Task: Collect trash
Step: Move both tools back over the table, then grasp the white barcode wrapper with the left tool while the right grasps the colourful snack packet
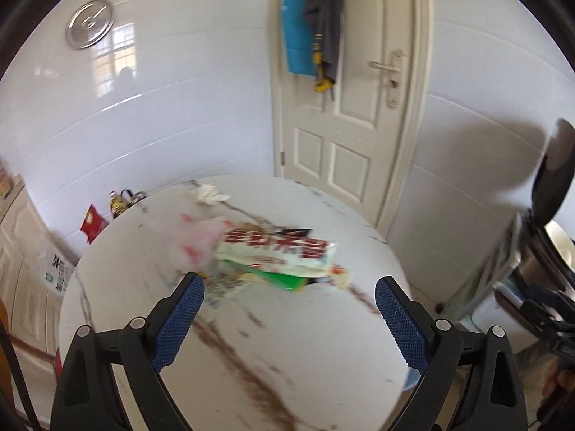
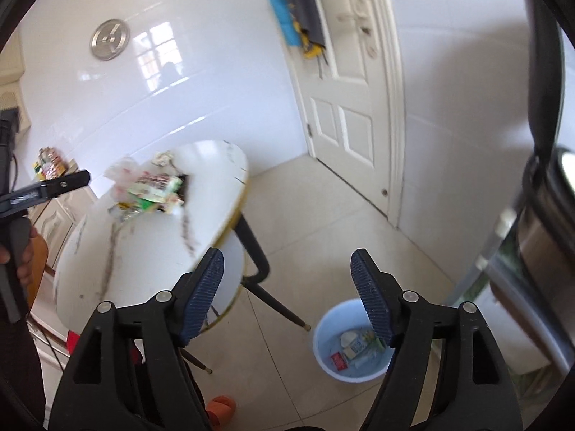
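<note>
A pile of trash lies on the round white marble table: a pale plastic bag with red print, red-and-white and green snack wrappers. A crumpled white tissue lies at the table's far edge. My left gripper is open and empty, just short of the pile. The pile also shows in the right wrist view. My right gripper is open and empty, held above the floor beside the table. A light blue bin on the floor under it holds several pieces of trash.
A white door with hanging blue and grey clothes stands behind the table. An oil bottle and a red bag sit beyond the table's left edge. A metal appliance stands at the right. The table's black leg reaches toward the bin.
</note>
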Demonstrator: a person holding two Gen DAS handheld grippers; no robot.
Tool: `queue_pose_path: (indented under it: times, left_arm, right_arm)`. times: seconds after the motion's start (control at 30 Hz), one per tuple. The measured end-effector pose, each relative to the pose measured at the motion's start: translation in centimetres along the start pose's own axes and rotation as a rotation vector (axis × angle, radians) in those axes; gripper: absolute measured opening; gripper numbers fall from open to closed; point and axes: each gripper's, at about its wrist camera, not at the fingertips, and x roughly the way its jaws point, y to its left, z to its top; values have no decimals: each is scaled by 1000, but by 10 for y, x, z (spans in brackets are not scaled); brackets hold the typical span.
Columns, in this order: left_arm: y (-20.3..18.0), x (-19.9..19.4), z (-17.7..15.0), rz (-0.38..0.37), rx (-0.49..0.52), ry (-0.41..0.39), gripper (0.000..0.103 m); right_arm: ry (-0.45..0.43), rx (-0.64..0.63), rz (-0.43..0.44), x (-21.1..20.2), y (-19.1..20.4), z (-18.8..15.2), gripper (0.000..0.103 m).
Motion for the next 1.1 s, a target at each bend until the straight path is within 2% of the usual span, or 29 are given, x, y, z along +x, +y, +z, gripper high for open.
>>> queue_pose_path:
  times: [0.1,0.2,0.43,0.73,0.8,0.9,0.93,0.97,1.03,1.1]
  left_arm:
    - [26,0,-7,25,-24,28,95]
    - [48,11,-17,35,-24,85,95]
    - [61,66,-41,36,56,231,94]
    - [77,116,-24,-8,84,294,84]
    - [76,125,-19,-32,89,305,77]
    - [79,135,-12,-54,90,305,72]
    - [81,137,-10,-65,88,305,66]
    - [84,139,-9,-88,85,301,55]
    - [86,139,-7,-100,96,295,46]
    - [93,140,-7,-111,89,290,22]
  right_arm:
    - [-14,-43,0,-2,24,11,78]
    - [-6,-89,14,9,52,21,79]
    - [70,-176,42,71,116,33,79]
    - [196,-253,62,152,149,29,78]
    - [213,-268,70,162,153,32,78]
    - [224,-295,85,177,159,38,78]
    - [226,-302,89,180,160,40,78]
    - [231,-310,92,184,161,41,78]
    - [245,-329,101,192,164,44,78]
    - [254,-341,98,198,166,46,78]
